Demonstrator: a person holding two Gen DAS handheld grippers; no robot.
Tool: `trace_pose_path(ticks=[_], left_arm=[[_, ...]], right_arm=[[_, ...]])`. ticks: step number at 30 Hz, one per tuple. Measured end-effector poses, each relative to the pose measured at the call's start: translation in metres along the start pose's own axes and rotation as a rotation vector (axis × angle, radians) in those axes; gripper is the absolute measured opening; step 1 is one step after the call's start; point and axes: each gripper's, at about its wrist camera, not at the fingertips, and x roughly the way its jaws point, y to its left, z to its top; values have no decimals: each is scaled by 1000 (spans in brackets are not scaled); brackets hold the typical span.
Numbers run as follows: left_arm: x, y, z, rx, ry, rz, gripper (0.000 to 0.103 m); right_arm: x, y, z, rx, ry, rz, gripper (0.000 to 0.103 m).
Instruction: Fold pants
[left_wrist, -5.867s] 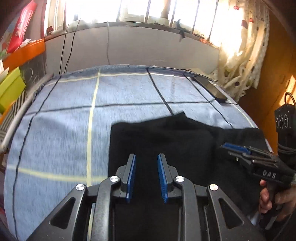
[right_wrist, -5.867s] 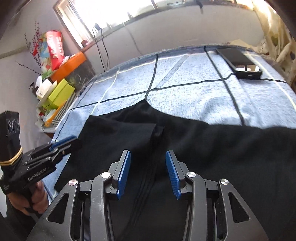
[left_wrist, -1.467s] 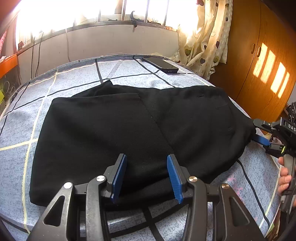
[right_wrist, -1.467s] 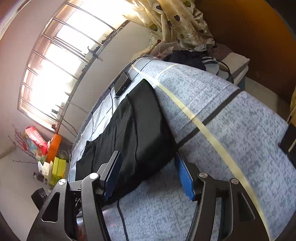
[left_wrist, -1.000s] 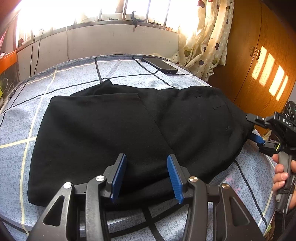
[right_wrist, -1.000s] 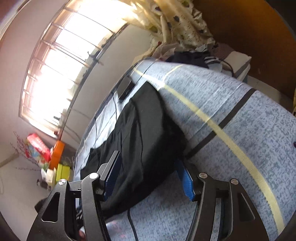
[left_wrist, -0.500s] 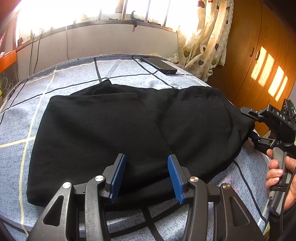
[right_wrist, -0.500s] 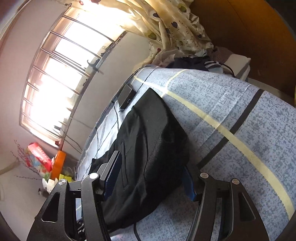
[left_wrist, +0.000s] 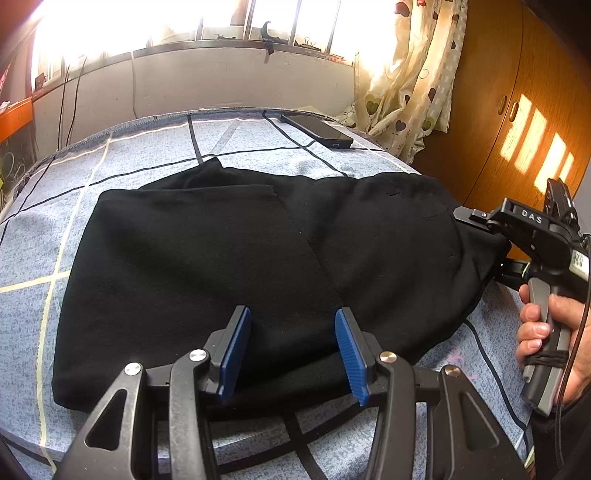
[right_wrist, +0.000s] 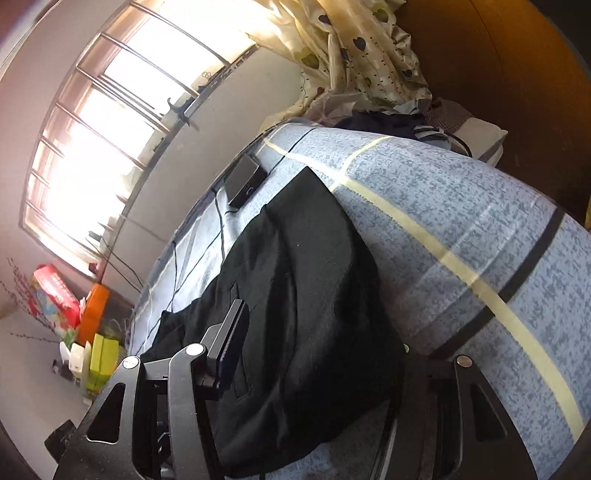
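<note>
Blue-padded fingers of the left gripper stand spread above the near hem of the black pants, with nothing between them and no pad on the cloth; the right gripper has the pants' right end between its fingers, and its jaws have just been closing, the near finger lying against the top of the fabric while the other is hidden under the bulging cloth, so whether the pads truly pinch it I cannot tell. From the left wrist view the right gripper reaches in from the right edge, its upper finger over the cloth and its lower one under it, a hand wrapped about its grey handle.

Pants lie flat across the middle of a bed, folded over once so that one layer's straight edge crosses the other near the centre; the right end bunches up where the gripper has it; the bed sheet beneath is blue-grey with black and pale yellow lines. Well apart from the pants, by the far edge, a black phone rests on the sheet; beyond it hangs a cream curtain printed with hearts, beside a brown wooden wardrobe; a barred window glares behind the low wall.
</note>
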Motion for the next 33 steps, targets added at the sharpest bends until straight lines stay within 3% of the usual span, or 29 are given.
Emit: trace_pose_path(ticks=[1,2,3,11,16,20,26,30,33], left_arm=[[0,0,0,1,0,0,50],[0,0,0,1,1,0,50],[0,-1,0,1,1,-1,50],[-3,7,1,-23,-13,-23,50],[-21,19,9,-19,-88,34,50],[-36,50,15,-76,-141,110,50],[-45,99,6,-189,-154,199,50],[-48,118,-5,-242,-145,220,50],[-50,129,-13,-289,-145,196,50]], right_arm=[[2,2,2,-8,9,2,46],[4,3,3,-15,17,1,23],[5,5,4,-25,22,0,21],[-7,46,10,-106,-9,101,18],[-12,84,5,-186,-6,169,17],[-9,113,-5,-246,14,222,16],[4,152,-24,-311,69,294,16],[17,180,-41,-363,114,331,16],[30,200,-57,-406,147,346,16]])
